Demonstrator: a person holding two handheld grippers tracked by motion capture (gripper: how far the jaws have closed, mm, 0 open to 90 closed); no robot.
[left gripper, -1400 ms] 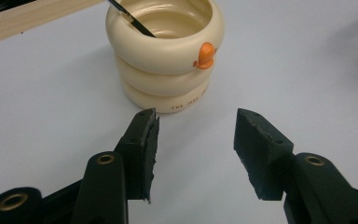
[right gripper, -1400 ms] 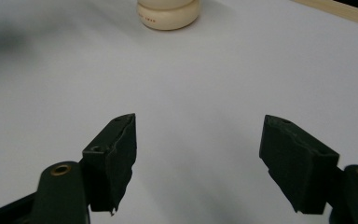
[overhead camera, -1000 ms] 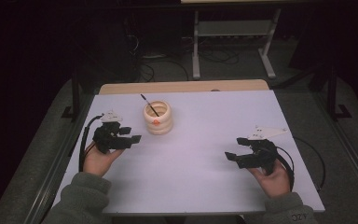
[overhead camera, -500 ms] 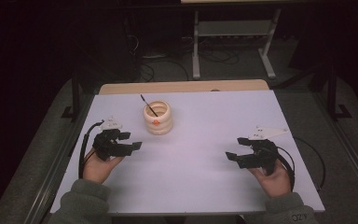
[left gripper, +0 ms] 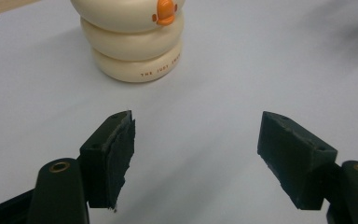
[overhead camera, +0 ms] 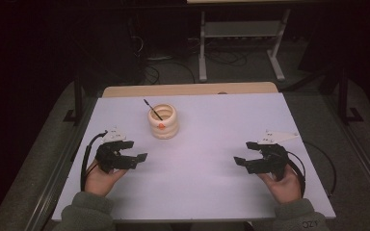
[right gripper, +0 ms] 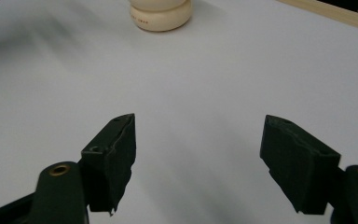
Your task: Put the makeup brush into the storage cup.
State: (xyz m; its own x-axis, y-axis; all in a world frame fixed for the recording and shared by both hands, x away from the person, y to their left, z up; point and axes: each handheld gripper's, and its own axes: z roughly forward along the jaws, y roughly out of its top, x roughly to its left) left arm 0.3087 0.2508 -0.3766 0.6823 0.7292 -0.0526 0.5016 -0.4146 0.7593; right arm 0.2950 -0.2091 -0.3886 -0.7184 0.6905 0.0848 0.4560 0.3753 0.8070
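Here the left gripper (overhead camera: 134, 150), jaws open like those of the right gripper (overhead camera: 248, 153), has drawn back from the cream holder (overhead camera: 163, 122), suggesting no grasp begun

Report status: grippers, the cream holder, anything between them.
Left gripper open, empty. Right gripper open, empty. Cream ringed holder upright, thin black stick leaning inside. White tabletop bare between grippers and holder.

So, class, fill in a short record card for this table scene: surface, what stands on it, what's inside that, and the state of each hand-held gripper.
Surface: white table
Object: cream ringed cup, toward the far left
Inside cup: thin dark stick, leaning
Left hand-held gripper: open, empty
Right hand-held gripper: open, empty
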